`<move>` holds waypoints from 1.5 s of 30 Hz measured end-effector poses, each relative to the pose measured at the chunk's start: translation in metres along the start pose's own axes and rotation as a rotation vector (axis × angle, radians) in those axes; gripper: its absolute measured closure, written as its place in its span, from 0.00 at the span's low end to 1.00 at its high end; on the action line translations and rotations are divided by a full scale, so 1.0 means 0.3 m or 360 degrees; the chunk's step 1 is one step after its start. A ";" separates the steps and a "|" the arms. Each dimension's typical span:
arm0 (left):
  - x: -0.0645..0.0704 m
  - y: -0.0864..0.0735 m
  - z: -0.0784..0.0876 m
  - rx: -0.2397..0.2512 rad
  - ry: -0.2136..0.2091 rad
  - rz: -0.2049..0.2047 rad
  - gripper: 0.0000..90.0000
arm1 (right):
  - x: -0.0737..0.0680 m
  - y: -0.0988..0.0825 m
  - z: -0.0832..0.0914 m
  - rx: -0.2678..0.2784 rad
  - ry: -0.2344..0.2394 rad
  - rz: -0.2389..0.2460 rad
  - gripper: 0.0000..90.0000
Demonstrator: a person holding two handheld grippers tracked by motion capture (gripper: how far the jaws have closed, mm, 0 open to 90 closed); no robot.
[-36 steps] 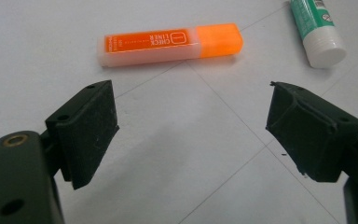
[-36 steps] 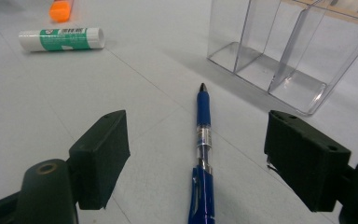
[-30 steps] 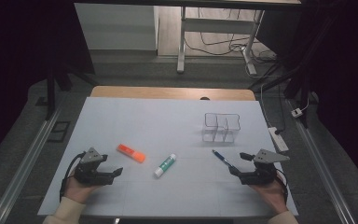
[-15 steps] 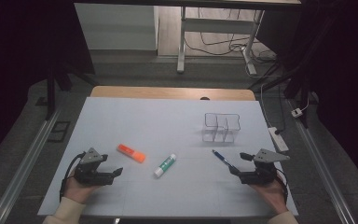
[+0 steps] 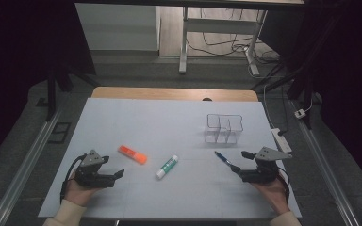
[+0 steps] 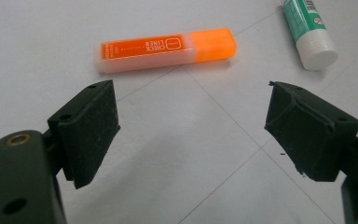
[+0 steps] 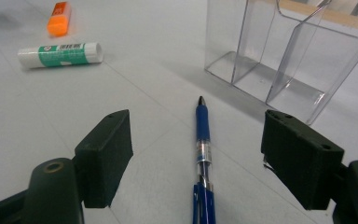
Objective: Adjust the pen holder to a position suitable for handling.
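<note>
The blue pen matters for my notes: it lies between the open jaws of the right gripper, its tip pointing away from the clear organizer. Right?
Not quite. In the right gripper view the blue pen does lie between the open jaws of the right gripper, but its tip points toward the clear organizer, not away from it.

Nothing has shifted since the earlier pictures: neither claw nor anything on the table has moved.

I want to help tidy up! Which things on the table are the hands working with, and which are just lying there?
In the job:
left tool, open, by the orange highlighter
right tool, open, around the blue pen

Just lying about:
glue stick
clear organizer
</note>
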State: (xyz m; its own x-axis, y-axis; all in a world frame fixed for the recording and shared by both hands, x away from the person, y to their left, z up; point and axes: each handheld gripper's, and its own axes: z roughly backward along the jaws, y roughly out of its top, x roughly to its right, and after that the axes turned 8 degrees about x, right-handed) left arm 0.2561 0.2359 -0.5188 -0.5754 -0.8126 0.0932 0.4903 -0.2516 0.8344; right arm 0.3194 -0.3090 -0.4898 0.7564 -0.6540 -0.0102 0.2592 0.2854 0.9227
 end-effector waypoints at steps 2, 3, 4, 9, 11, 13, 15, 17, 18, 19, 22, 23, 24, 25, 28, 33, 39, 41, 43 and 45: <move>0.000 0.000 -0.002 -0.0006 0.0003 -0.0007 0.19 | 0.004 0.005 -0.001 -0.0006 -0.0028 -0.0003 0.26; 0.001 0.000 -0.003 -0.0007 0.0005 -0.0009 0.19 | 0.008 0.007 -0.003 -0.0004 -0.0036 -0.0009 0.26; 0.001 0.001 -0.004 -0.0008 0.0007 -0.0011 0.19 | 0.014 0.011 -0.006 -0.0012 -0.0040 -0.0014 0.26; -0.002 0.000 -0.006 -0.0012 0.0008 -0.0009 0.19 | 0.041 0.040 -0.024 -0.0011 -0.0066 -0.0040 0.27; -0.003 0.000 -0.006 -0.0011 0.0004 -0.0003 0.19 | 0.047 0.050 -0.027 -0.0010 -0.0075 -0.0050 0.27; -0.002 0.000 -0.005 -0.0011 0.0002 -0.0004 0.19 | 0.053 0.058 -0.026 -0.0020 -0.0101 -0.0050 0.27; -0.001 0.001 -0.002 -0.0007 0.0000 -0.0004 0.19 | 0.060 0.059 -0.026 -0.0019 -0.0121 -0.0064 0.27; -0.002 0.000 -0.001 -0.0007 0.0000 -0.0003 0.19 | 0.072 0.061 -0.027 -0.0015 -0.0134 -0.0077 0.28; -0.001 0.000 -0.001 -0.0008 0.0002 -0.0002 0.19 | 0.072 0.061 -0.027 -0.0015 -0.0134 -0.0077 0.28; -0.001 0.000 0.000 -0.0008 0.0002 -0.0001 0.19 | 0.087 0.065 -0.029 -0.0021 -0.0157 -0.0093 0.28; 0.003 0.000 0.001 -0.0008 0.0001 -0.0006 0.19 | 0.101 0.071 -0.028 -0.0011 -0.0178 -0.0100 0.29; 0.004 0.000 0.001 -0.0010 -0.0002 -0.0009 0.19 | 0.116 0.075 -0.030 -0.0015 -0.0196 -0.0110 0.29; 0.006 0.000 0.000 -0.0012 0.0001 -0.0011 0.19 | 0.124 0.077 -0.030 -0.0015 -0.0201 -0.0120 0.30; 0.006 0.000 -0.001 -0.0013 0.0003 -0.0011 0.19 | 0.132 0.078 -0.030 -0.0016 -0.0213 -0.0131 0.30; 0.005 0.002 -0.003 -0.0011 0.0006 -0.0003 0.19 | 0.157 0.076 -0.030 -0.0010 -0.0234 -0.0170 0.31; 0.005 0.001 -0.003 -0.0014 0.0010 -0.0003 0.19 | 0.188 0.069 -0.027 0.0010 -0.0260 -0.0235 0.34; 0.004 0.002 -0.006 -0.0014 0.0016 -0.0002 0.18 | 0.212 0.073 -0.039 -0.0005 -0.0309 -0.0240 0.42; 0.004 0.002 -0.007 -0.0017 0.0017 -0.0003 0.19 | 0.222 0.075 -0.049 -0.0010 -0.0326 -0.0239 0.45; 0.004 0.002 -0.007 -0.0019 0.0019 -0.0005 0.19 | 0.235 0.078 -0.058 -0.0022 -0.0352 -0.0244 0.50; 0.004 0.001 -0.008 -0.0021 0.0018 -0.0005 0.19 | 0.238 0.079 -0.060 -0.0017 -0.0365 -0.0236 0.52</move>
State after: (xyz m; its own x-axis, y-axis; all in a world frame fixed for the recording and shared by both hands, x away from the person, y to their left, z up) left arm 0.2570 0.2335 -0.5196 -0.5693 -0.8178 0.0844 0.4974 -0.2609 0.8274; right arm 0.3903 -0.3364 -0.4757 0.5541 -0.8305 -0.0561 0.3640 0.1812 0.9136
